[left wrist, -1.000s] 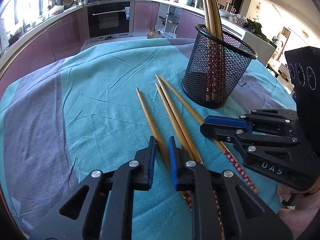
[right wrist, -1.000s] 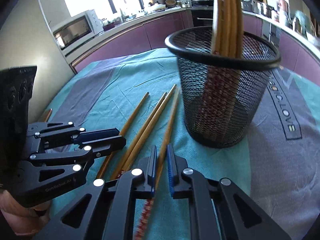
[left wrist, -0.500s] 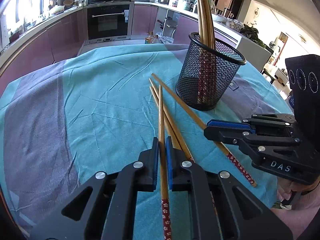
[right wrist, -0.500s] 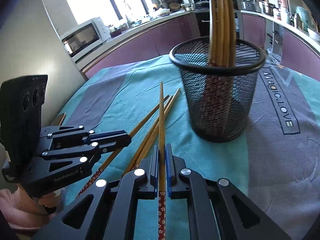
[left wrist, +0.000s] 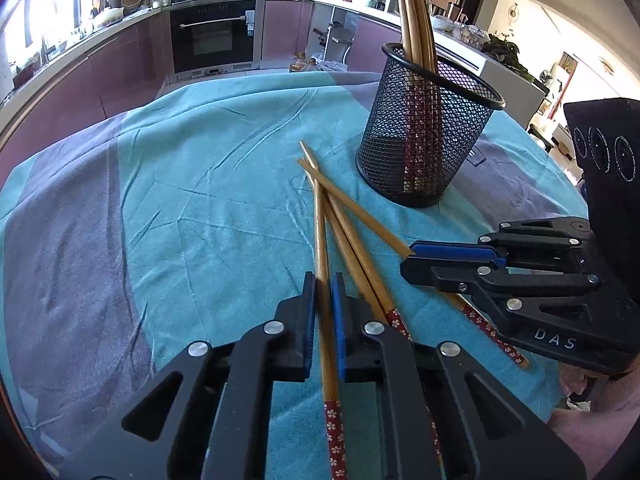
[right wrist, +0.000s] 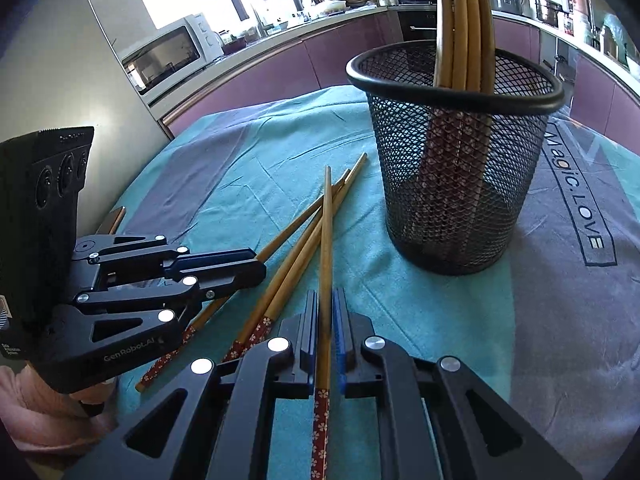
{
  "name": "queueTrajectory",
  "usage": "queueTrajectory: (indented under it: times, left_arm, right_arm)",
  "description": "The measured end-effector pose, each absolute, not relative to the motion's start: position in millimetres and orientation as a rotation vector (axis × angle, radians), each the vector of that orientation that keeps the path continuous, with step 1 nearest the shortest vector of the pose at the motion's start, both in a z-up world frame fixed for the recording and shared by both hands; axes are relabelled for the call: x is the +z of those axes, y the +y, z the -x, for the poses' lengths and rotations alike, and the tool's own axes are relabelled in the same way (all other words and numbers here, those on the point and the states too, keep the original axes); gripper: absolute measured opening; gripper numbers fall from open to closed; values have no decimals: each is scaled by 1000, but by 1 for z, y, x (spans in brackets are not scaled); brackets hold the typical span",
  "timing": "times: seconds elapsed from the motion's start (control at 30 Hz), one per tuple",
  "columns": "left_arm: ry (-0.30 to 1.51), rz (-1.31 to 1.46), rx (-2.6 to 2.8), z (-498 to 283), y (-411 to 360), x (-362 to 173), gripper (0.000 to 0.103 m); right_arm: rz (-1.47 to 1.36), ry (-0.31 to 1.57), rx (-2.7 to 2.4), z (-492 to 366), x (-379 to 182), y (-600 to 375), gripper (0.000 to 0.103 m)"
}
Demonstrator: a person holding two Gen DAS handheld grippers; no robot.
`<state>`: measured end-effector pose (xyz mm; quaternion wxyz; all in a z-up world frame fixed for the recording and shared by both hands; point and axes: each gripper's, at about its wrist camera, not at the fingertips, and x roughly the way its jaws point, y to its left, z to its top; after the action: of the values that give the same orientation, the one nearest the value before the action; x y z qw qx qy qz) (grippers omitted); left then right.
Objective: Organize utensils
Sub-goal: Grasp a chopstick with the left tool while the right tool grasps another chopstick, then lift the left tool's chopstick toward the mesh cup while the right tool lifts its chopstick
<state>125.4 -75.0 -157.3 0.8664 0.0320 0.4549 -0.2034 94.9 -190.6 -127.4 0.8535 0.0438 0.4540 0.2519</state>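
— While the left gripper (left wrist: pixel 323 296) sits at bottom centre of its view, what's between its fingers?
— 1 chopstick (left wrist: pixel 321 240), clamped.
— And the right gripper (right wrist: pixel 327 312)?
— Clamped on another chopstick (right wrist: pixel 327 240); the mesh holder (right wrist: pixel 456 168) stands upper right.

Teal-and-grey cloth (left wrist: pixel 208 184) over the table — on it a black mesh holder (left wrist: pixel 424 140) and loose chopsticks (left wrist: pixel 360 240)

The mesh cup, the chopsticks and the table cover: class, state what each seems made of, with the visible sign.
Mesh cup: probably metal wire painted matte black; see-through woven grid, solid rolled rim.
Chopsticks: likely bamboo or wood, smooth tan shafts, with red flower-patterned handle ends, printed or wrapped.
Table cover: woven fabric, teal and grey; soft creases.
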Motion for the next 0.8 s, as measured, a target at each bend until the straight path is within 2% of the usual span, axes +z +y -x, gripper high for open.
queueTrajectory:
  times: [0.37,0.8]
  left_arm:
    - [938,-51,-423,-125,-77,-152,8]
    - [868,-30,-462,-111,-73,-122,8]
  right_arm:
    - [-109,918,540,-90,-118,-196,6]
    - [-138,837,562,-77,-93,-210,6]
